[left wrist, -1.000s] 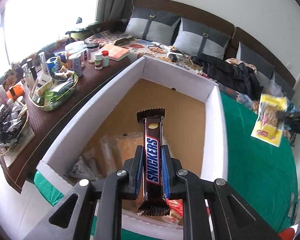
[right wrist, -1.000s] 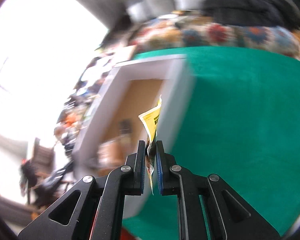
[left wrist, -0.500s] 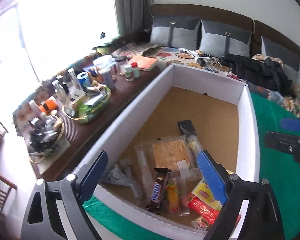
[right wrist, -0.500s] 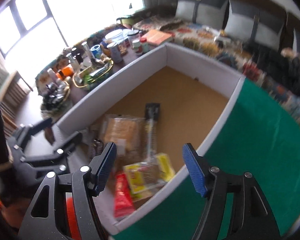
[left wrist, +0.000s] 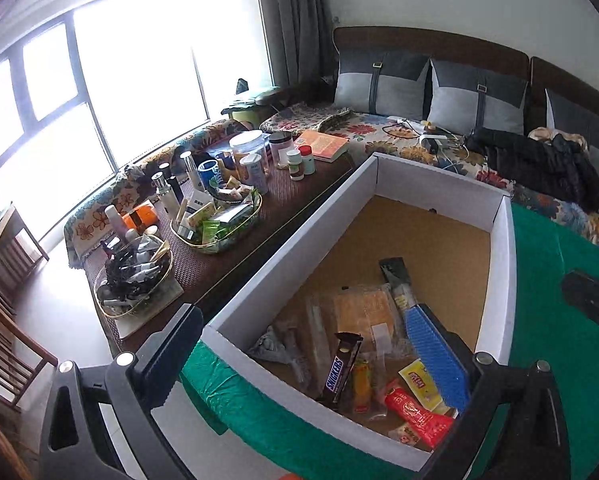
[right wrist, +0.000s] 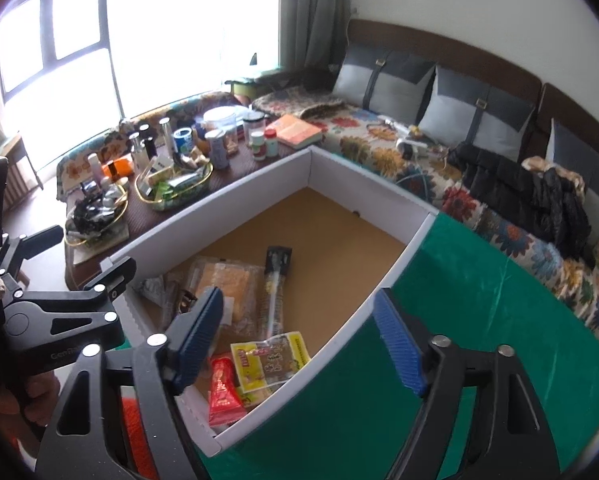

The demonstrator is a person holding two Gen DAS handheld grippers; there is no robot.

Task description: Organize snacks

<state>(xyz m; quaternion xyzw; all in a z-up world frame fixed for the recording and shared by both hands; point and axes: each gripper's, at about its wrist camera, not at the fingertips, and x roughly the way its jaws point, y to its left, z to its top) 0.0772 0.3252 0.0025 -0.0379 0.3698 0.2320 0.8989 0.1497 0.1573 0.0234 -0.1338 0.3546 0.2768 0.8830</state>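
A white-walled box (left wrist: 499, 280) with a brown floor stands on the green cloth and holds several snacks. The Snickers bar (left wrist: 341, 368) leans against its near wall, beside a red packet (left wrist: 417, 416) and a clear bag of orange crackers (left wrist: 363, 308). My left gripper (left wrist: 303, 356) hovers over the box's near corner, its jaws opening with nothing between them. The yellow packet (right wrist: 269, 360) lies flat in the box near the red packet (right wrist: 223, 392). My right gripper (right wrist: 299, 340) hangs above the box rim (right wrist: 399, 268), jaws opening and empty. The left gripper (right wrist: 59, 312) shows at the left.
A dark side table (left wrist: 283, 208) left of the box carries wire baskets (left wrist: 215, 220), bottles and jars. Behind it runs a sofa with grey pillows (left wrist: 379, 84) and a black jacket (left wrist: 539, 160). Green cloth (right wrist: 479, 320) spreads right of the box. Wooden chairs (left wrist: 3, 320) stand far left.
The left gripper let go of the Snickers bar, which now leans inside the box. The right gripper released the yellow packet into the box. Both jaws went from shut to wide.
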